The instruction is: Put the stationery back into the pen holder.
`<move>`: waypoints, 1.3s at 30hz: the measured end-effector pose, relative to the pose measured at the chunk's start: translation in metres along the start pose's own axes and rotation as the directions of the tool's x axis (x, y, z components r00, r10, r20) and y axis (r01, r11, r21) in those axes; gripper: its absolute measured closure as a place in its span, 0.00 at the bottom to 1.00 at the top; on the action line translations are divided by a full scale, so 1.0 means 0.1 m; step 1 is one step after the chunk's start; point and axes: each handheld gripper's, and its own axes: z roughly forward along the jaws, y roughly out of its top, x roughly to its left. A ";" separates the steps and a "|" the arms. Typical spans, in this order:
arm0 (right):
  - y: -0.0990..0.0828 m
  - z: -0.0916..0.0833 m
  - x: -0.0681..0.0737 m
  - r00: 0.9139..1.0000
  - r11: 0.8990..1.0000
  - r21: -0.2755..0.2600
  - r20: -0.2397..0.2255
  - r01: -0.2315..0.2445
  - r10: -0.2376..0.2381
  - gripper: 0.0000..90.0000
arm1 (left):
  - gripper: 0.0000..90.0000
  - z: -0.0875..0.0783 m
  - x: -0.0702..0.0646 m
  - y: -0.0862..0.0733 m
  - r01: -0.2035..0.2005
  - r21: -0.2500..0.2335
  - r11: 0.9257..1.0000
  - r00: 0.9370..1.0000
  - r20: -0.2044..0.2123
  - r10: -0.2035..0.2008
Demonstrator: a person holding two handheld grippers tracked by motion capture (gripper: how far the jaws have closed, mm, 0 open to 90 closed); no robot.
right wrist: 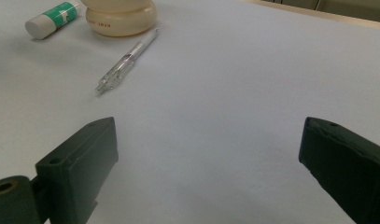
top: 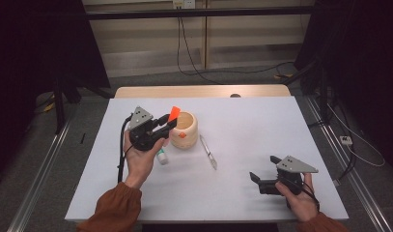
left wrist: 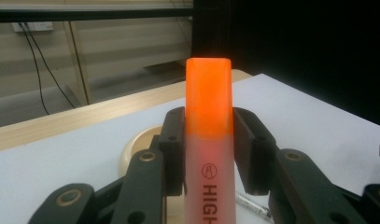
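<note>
While the person's left hand (top: 139, 159) holds it up off the table, the left gripper (top: 166, 123) squeezes an orange highlighter (top: 174, 114) between its two black jaws. In the left gripper view the jaws press on both sides of the highlighter (left wrist: 209, 140), just where the bright orange cap meets the pale body. The cap sticks up past the jaw tips. From the high view the highlighter sits right beside the rim of a round cream pot (top: 184, 129), up above the white table (top: 252, 130); I cannot tell if it touches the pot.

Next to the pot, on its left, lies a small white tube with a green label (top: 162, 157). On the other side of the pot a clear pen (top: 208, 152) lies flat on the table.

Down at the near right, the right gripper (top: 262, 171) rests low by the table in the person's right hand (top: 300, 195). Its jaws stand wide apart with nothing between them, and bare table shows in the gap. It is well apart from the pen and the pot
</note>
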 end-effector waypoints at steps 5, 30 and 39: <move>0.00 0.00 0.00 1.000 1.000 0.000 0.001 0.001 -0.001 0.05 | 0.75 0.11 -0.02 0.04 -0.006 0.009 1.000 1.000 0.019 0.006; 0.00 -0.01 0.00 1.000 1.000 -0.002 -0.004 -0.001 0.001 0.05 | 0.75 0.49 -0.02 0.21 0.012 -0.052 0.999 1.000 -0.019 -0.013; 0.00 -0.01 0.00 1.000 1.000 -0.004 -0.004 0.000 0.000 0.05 | 0.75 0.62 0.10 0.18 0.036 -0.038 0.999 0.999 -0.038 -0.038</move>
